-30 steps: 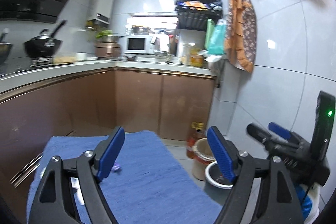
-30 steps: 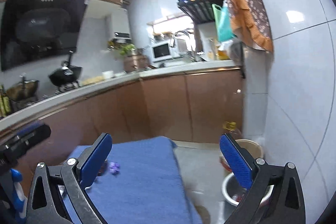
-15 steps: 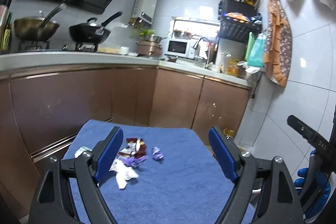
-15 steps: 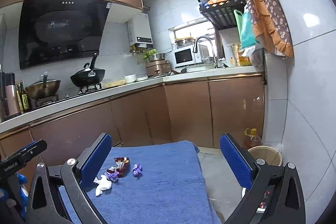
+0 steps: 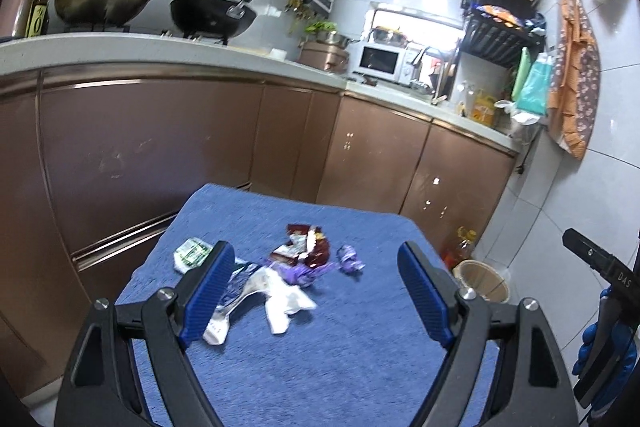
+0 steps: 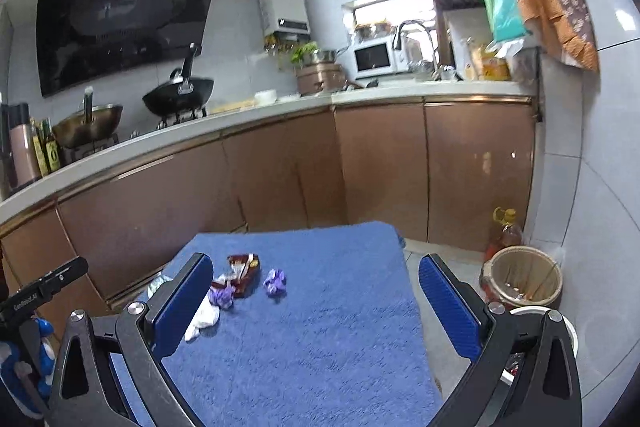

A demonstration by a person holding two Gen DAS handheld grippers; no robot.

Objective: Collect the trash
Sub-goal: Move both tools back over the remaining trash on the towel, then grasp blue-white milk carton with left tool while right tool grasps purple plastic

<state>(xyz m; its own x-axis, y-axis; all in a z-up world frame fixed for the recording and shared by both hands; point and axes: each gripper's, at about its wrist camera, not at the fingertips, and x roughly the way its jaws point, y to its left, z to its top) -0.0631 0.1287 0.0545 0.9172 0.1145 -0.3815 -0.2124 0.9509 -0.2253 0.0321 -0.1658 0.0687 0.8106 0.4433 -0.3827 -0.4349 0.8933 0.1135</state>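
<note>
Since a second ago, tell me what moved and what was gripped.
Both views tipped down, bringing the wrappers on the blue towel into sight. Nothing was gripped: left gripper and right gripper stay wide open and empty. The trash has not shifted.

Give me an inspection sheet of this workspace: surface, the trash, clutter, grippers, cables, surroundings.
Surface: blue terry towel covering a low table in front of brown kitchen cabinets.
Job's things: red-brown snack wrapper, purple crumpled wrapper lying apart to its right, white crumpled tissue, green-and-white packet near the left edge; all loose on the towel.
Clutter: nothing seen beyond the trash.
Grippers: left gripper and right gripper both have open jaws, empty, short of the pile.
Cables: nothing seen.
Surroundings: round tan waste bin on the floor right of the table, oil bottle behind it, black wok on the stove.
</note>
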